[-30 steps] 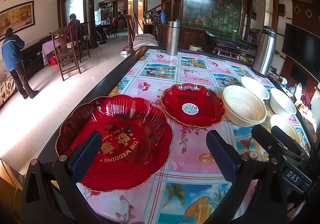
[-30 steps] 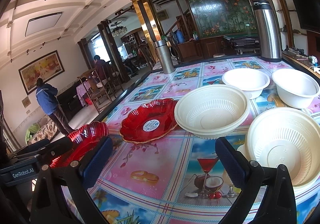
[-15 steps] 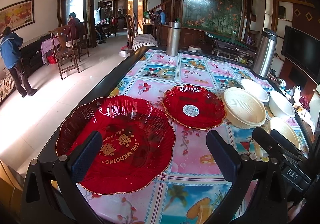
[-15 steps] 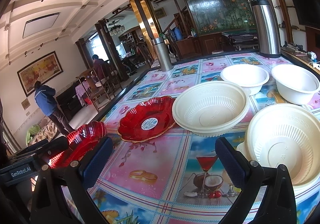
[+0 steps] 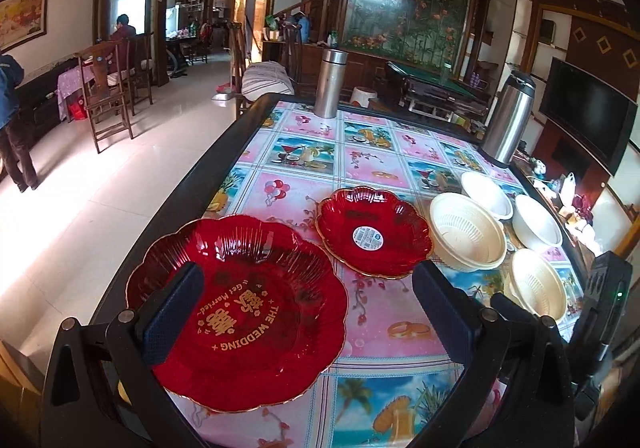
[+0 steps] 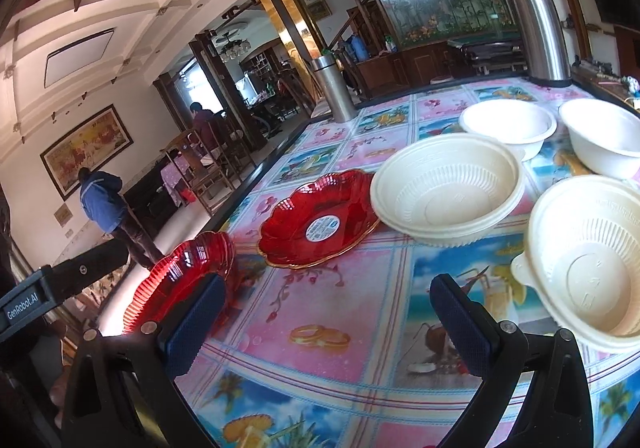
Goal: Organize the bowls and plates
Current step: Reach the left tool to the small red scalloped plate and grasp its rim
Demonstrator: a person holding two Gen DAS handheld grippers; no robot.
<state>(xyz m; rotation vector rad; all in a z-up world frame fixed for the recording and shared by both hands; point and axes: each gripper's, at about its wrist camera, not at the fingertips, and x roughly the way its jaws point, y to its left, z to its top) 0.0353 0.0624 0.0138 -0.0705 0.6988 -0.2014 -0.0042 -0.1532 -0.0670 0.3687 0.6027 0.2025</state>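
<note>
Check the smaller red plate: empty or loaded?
Empty. The smaller red plate shows only a round sticker at its centre, nothing else on it.

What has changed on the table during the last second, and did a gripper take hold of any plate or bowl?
Only the views shifted a little. The left gripper and right gripper remain open and hold nothing. The large red plate, small red plate and the cream bowls lie where they were.
</note>
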